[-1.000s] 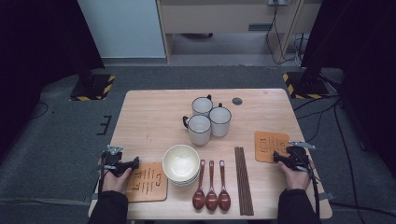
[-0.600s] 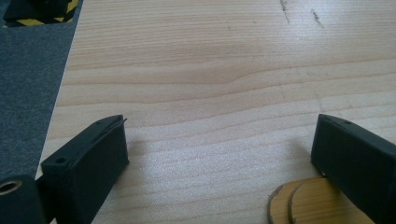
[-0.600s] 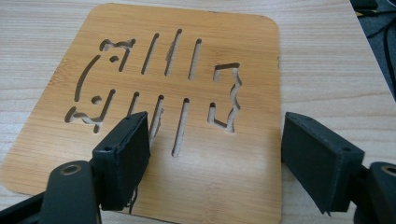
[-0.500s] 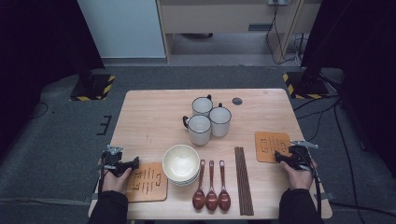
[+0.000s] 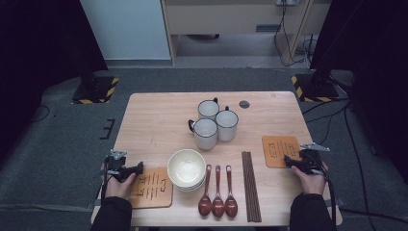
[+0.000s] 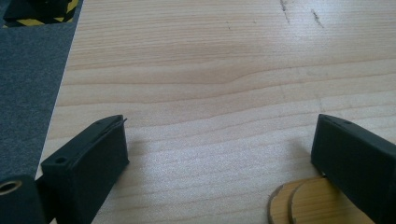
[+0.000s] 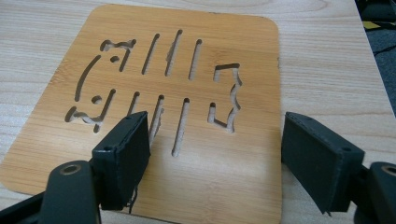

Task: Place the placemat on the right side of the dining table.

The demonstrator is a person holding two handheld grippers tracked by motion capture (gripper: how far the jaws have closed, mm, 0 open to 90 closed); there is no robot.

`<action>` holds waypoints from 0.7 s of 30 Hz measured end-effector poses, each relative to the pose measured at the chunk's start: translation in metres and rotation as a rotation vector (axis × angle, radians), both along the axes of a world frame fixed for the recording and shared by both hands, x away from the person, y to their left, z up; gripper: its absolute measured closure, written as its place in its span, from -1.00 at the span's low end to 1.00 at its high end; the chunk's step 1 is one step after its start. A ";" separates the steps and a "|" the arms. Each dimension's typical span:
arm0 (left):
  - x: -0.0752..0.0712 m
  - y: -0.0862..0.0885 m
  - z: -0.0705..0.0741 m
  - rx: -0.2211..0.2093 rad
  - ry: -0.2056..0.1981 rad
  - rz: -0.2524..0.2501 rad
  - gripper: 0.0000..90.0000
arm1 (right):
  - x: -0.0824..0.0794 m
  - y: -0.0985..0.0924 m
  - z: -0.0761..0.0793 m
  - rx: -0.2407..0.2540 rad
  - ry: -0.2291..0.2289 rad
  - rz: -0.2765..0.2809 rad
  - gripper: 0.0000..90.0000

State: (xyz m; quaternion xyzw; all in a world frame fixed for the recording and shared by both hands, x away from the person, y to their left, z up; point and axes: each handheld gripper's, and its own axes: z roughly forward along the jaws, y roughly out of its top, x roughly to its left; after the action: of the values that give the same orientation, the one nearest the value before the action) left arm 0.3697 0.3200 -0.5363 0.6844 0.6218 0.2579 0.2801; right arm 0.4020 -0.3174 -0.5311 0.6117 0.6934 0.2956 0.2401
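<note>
My left gripper (image 5: 137,167) lies at the table's front left, jaws open, with bare wood between them (image 6: 219,135). Its right jaw stands over the rounded corner of a bamboo mat (image 6: 303,205), the left mat (image 5: 151,187) in the high view. My right gripper (image 5: 289,160) rests at the front right, jaws open (image 7: 215,130) and low over the near part of a second bamboo mat (image 7: 187,84) with slots cut through it. Neither pair of pads presses on anything. A hand holds each gripper.
Stacked cream bowls (image 5: 186,168) sit front centre, with three brown spoons (image 5: 217,192) and dark chopsticks (image 5: 250,185) to their right. Three white mugs (image 5: 211,122) cluster mid-table. A small dark disc (image 5: 244,104) lies near the far edge. Grey floor (image 6: 28,93) borders the table's left edge.
The right gripper has edged slightly toward the right mat. The left hand has stayed still, and both pairs of jaws keep their width.
</note>
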 end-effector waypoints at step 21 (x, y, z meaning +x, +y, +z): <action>0.001 0.001 0.000 0.002 0.012 0.015 -1.00 | -0.005 0.004 0.012 0.033 -0.056 0.002 -0.41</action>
State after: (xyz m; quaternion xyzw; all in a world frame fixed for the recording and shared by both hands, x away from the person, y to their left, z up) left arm 0.3704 0.3209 -0.5364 0.6814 0.6284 0.2564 0.2740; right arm 0.3966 -0.3136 -0.5195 0.6065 0.6820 0.3241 0.2491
